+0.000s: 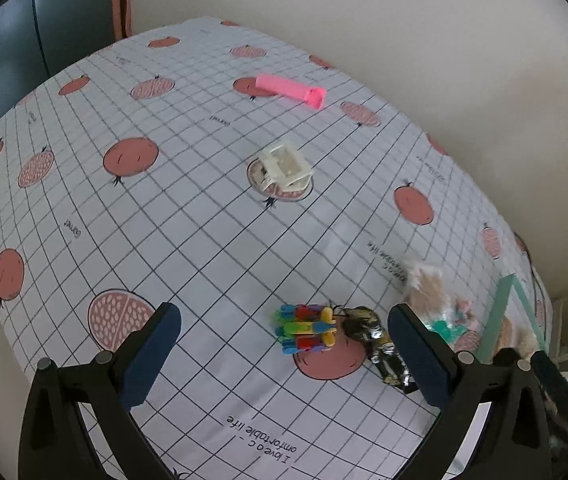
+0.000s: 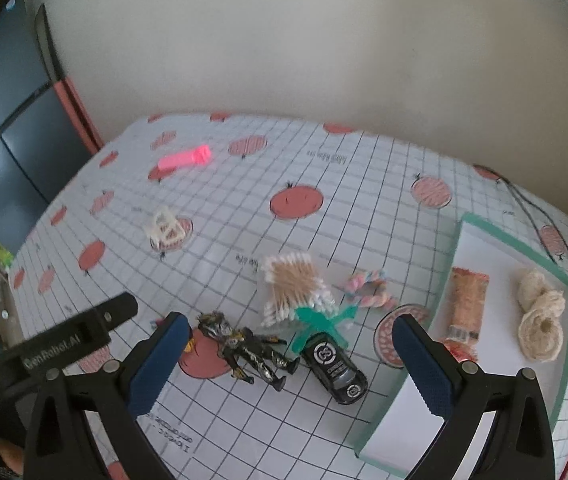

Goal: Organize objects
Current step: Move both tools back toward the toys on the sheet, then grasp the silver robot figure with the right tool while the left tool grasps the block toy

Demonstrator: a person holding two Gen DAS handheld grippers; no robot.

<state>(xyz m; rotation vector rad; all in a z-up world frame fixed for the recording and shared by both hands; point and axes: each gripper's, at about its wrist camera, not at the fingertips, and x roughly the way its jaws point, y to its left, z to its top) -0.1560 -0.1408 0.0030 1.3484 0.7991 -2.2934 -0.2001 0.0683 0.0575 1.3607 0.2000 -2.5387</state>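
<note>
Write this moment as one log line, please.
left tongs: open, empty | right tongs: open, empty | tray: snack, twine | figure, car: on table

Left gripper [image 1: 284, 356]: wide open, nothing between its two blue pads [image 1: 150, 360], held up above the table and tipped down.
Right gripper [image 2: 290, 364]: wide open too, holding nothing, up in the air and looking down.
Side by side: the left gripper's black finger shows at the left edge of the right wrist view, close to the right gripper.
</note>
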